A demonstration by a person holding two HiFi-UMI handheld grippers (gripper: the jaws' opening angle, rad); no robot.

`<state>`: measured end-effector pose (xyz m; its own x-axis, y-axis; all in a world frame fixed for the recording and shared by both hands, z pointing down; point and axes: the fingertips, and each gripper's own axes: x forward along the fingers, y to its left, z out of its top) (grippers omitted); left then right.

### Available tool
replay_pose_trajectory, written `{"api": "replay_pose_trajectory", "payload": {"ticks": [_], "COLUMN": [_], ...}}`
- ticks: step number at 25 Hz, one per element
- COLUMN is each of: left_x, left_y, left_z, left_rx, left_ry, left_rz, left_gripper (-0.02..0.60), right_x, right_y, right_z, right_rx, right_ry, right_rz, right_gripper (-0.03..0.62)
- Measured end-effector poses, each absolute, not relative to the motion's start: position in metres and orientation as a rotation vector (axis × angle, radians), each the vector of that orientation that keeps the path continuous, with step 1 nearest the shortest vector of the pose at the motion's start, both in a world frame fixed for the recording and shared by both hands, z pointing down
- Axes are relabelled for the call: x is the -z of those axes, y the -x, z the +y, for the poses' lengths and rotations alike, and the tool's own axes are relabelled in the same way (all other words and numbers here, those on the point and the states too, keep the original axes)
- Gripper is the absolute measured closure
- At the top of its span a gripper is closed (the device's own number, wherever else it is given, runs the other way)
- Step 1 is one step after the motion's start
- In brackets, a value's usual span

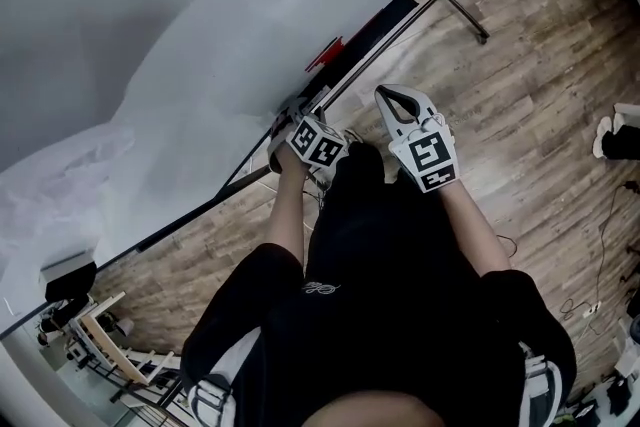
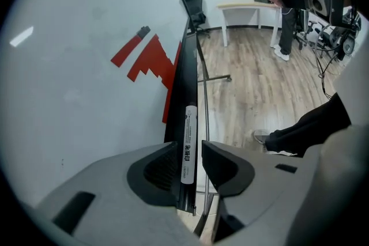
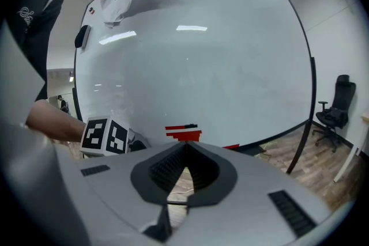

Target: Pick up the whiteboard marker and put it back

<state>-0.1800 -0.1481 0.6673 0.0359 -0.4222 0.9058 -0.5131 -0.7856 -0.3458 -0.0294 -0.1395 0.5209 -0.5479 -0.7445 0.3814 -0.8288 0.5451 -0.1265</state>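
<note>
Start with the whiteboard marker (image 2: 189,144): flat in the black tray (image 2: 183,83) along the foot of the whiteboard (image 2: 86,95), white label up, barrel running lengthwise with the tray. Resting there on its own weight, by the look of it.

Next, the left gripper (image 2: 189,150): tipped steeply down over the marker, jaws spread wide, one on each side of the barrel, neither pad seen pressing. Holding nothing. Barrel looks nearer the board-side pad, with a clear gap to the other. Could be the instant ahead of a pinch or just after a set-down; cannot tell which from here.

If a pinch comes next:
- Shift slightly toward the board so the barrel sits midway between the pads.
- Close on the labelled middle, not an end, to stop it pivoting.
- Mind the board-side jaw against the tray's back edge.
- Lift straight up and out before swinging away.

If already put back:
- Draw off along the gripper's own line, jaws wide, no brushing of the barrel.
- Probably rolls easily, being round, and the tray's front lip looks low, with wooden floor (image 2: 259,95) below.

Further out, the right gripper (image 3: 185,147): jaws shut pad to pad, nothing between, aimed at the board near the red marks (image 3: 183,134). Best held aside, clear of the left.
</note>
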Motion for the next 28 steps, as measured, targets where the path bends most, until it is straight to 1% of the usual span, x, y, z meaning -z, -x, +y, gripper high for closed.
{"api": "replay_pose_trajectory", "payload": {"ticks": [4, 7, 16, 23, 28], "left_x": [-0.670, -0.667, -0.659, -0.644, -0.623], "left_y": [0.180, 0.179, 0.179, 0.184, 0.185], "left_z": [-0.149, -0.148, -0.144, -0.147, -0.146], "left_rx": [-1.894, -1.880, -1.815, -1.692, -1.524], "left_ry": [-2.178, -2.177, -2.191, -2.219, -2.247], "left_rz": [-0.986, -0.994, -1.049, -1.144, -1.272], "left_gripper": [0.468, 0.497, 0.514, 0.515, 0.515], "right_x": [-0.522, -0.522, -0.519, -0.519, -0.514], "right_y": [0.013, 0.007, 0.012, 0.023, 0.032], "right_z": [-0.139, -0.138, -0.131, -0.129, -0.126], "right_rx": [-0.438, -0.438, -0.429, -0.428, -0.422], "right_ry": [-1.351, -1.365, -1.341, -1.303, -1.266], "right_rz": [-2.480, -2.477, -2.492, -2.509, -2.546], "right_gripper": [0.590, 0.591, 0.590, 0.591, 0.591]}}
